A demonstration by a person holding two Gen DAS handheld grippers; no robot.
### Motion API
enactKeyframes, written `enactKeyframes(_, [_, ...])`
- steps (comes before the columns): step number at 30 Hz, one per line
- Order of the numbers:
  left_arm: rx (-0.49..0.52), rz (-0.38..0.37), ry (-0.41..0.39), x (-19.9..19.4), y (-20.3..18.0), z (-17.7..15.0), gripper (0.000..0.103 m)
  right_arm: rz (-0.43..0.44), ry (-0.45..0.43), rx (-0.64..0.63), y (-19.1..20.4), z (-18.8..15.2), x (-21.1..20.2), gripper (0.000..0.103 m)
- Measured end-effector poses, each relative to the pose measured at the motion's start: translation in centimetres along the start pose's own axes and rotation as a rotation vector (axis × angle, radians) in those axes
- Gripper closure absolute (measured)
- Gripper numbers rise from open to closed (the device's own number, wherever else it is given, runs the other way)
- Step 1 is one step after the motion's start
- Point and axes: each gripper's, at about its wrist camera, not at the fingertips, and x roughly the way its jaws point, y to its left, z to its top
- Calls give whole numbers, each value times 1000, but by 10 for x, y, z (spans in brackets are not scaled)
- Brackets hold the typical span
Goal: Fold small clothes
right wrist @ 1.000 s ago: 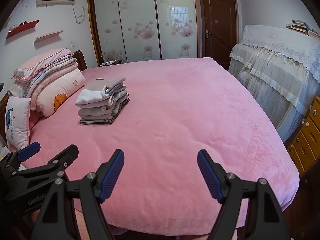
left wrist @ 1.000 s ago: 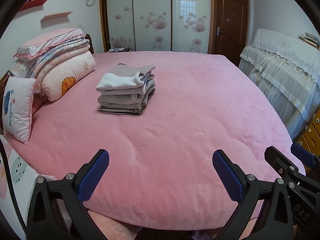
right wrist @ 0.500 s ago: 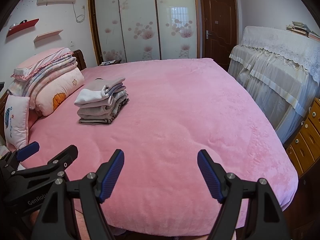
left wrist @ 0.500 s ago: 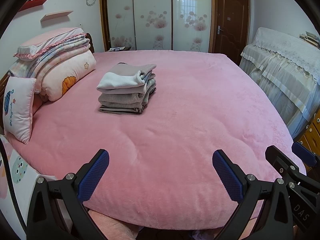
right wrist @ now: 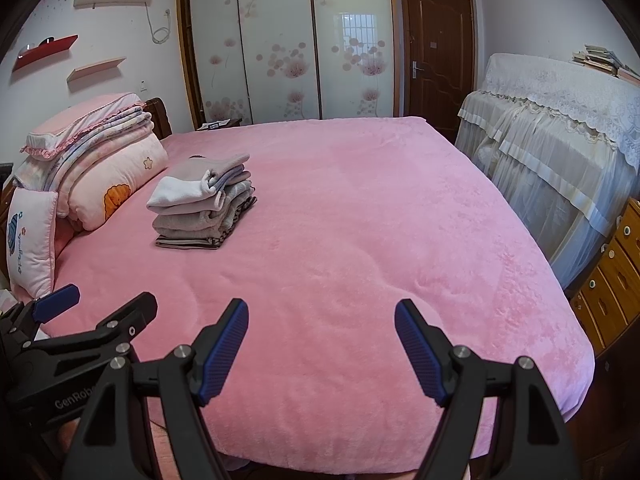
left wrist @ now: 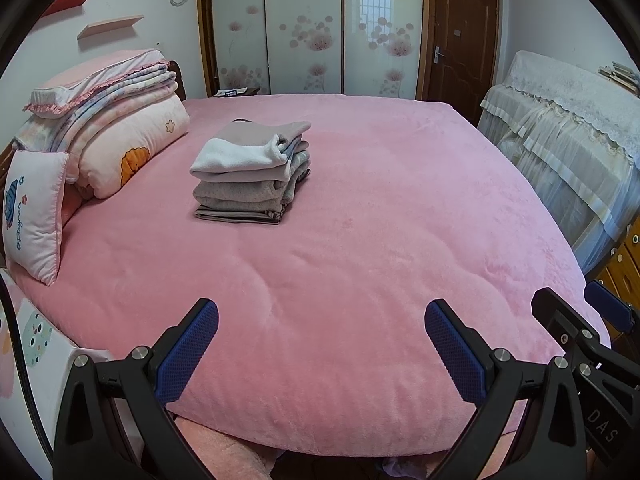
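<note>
Neat stack of folded small clothes [left wrist: 252, 172] on the pink bed [left wrist: 360, 240], at about ten o'clock from both hand-held grippers, beside piled bedding [left wrist: 120, 128]. Nothing loose in view, so folding looks finished. Stack's long axis running roughly from seven to one o'clock, folded edges facing near. Left hand-held gripper [left wrist: 320, 352] and right hand-held gripper [right wrist: 320, 352] both spread apart, empty, at the bed's near edge.

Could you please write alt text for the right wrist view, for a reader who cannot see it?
A stack of folded clothes sits on a pink bed, beside piled bedding. The open, empty right gripper hovers at the bed's near edge, with the left gripper alongside.
</note>
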Motion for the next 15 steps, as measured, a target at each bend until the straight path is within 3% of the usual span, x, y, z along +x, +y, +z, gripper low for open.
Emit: enactKeyframes(15, [16,-5,5,1,-1,0,1,-2,-1,5,-6,-2,1,27])
